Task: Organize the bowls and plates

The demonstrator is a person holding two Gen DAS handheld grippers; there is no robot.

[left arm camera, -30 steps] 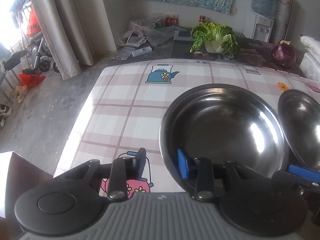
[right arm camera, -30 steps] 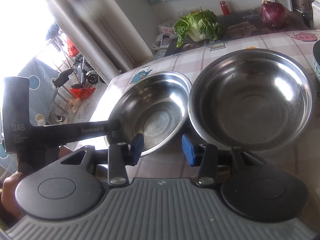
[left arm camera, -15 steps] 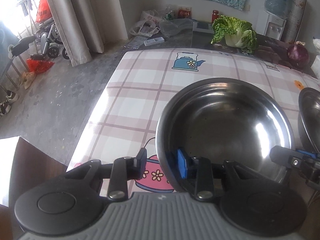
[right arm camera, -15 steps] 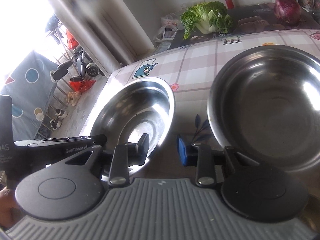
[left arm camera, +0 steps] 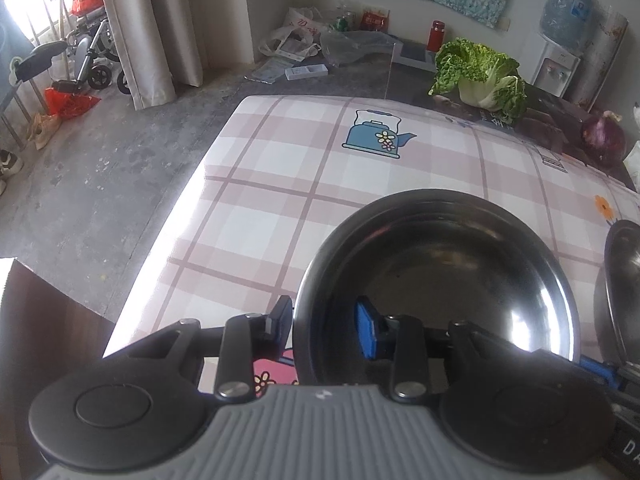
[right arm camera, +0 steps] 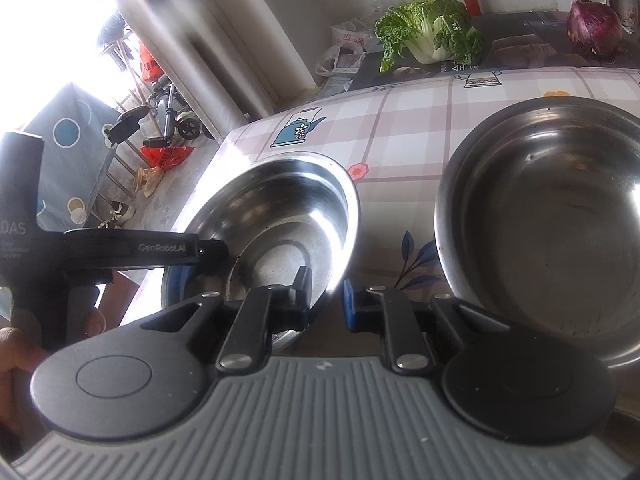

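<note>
A steel bowl (left arm camera: 440, 280) sits near the left side of the checked table (left arm camera: 280, 208). My left gripper (left arm camera: 324, 324) is shut on its near-left rim, one pad outside and the blue pad inside. In the right wrist view the same bowl (right arm camera: 280, 208) has its right rim between the jaws of my right gripper (right arm camera: 326, 300), which are closing and pinch it. The left gripper's body (right arm camera: 120, 248) reaches in from the left, with a person's hand (right arm camera: 16, 352) on it. A larger steel bowl (right arm camera: 540, 220) rests apart to the right, seen at the edge as the larger bowl (left arm camera: 620, 264).
A leafy cabbage (left arm camera: 480, 76) and a purple onion (left arm camera: 602, 140) lie on the dark surface behind the table. The table's left edge drops to a concrete floor (left arm camera: 100, 160). A brown box corner (left arm camera: 40, 320) is at the lower left.
The left gripper has carried the smaller bowl leftwards, away from the larger bowl, opening a gap between them. The right gripper's jaws have narrowed onto the smaller bowl's right rim.
</note>
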